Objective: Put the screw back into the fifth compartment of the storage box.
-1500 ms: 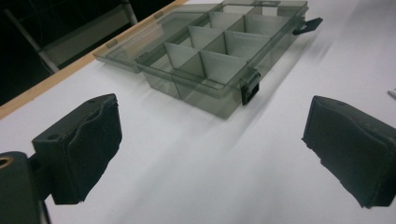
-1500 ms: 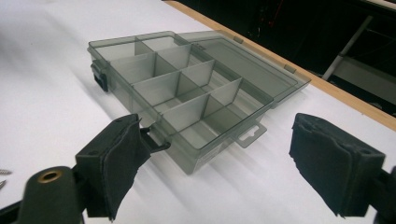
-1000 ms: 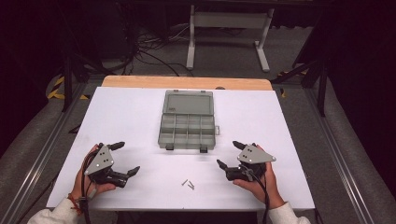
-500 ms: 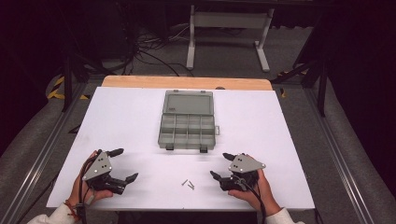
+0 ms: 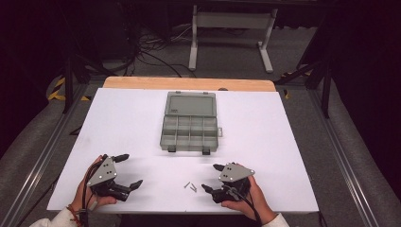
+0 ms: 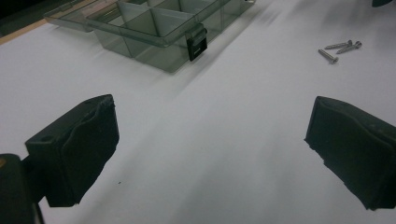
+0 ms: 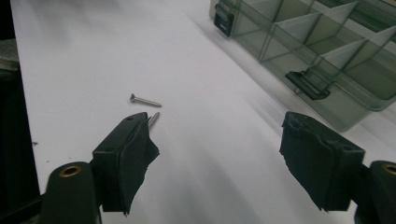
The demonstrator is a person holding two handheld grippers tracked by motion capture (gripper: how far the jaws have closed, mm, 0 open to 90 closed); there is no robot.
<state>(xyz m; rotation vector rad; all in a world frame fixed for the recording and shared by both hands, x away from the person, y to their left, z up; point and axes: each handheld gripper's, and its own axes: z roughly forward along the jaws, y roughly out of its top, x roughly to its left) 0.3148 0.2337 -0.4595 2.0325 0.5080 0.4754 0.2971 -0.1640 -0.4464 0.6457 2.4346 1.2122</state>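
Steel screws (image 5: pixel 190 186): small cluster lying loose on the white desk (image 5: pixel 293 142), near its front edge, between the two claws.
Right claw (image 5: pixel 212 177): jaws apart, just been closing, nothing between them; low over the desk just beside the screws (image 7: pixel 144 100).
Left claw (image 5: pixel 129 170): jaws wide apart, nothing between them; well left of the screws (image 6: pixel 338 48).
Organiser box (image 5: pixel 190 127): translucent grey, lid open flat, compartments exposed; behind the screws, mid-desk.
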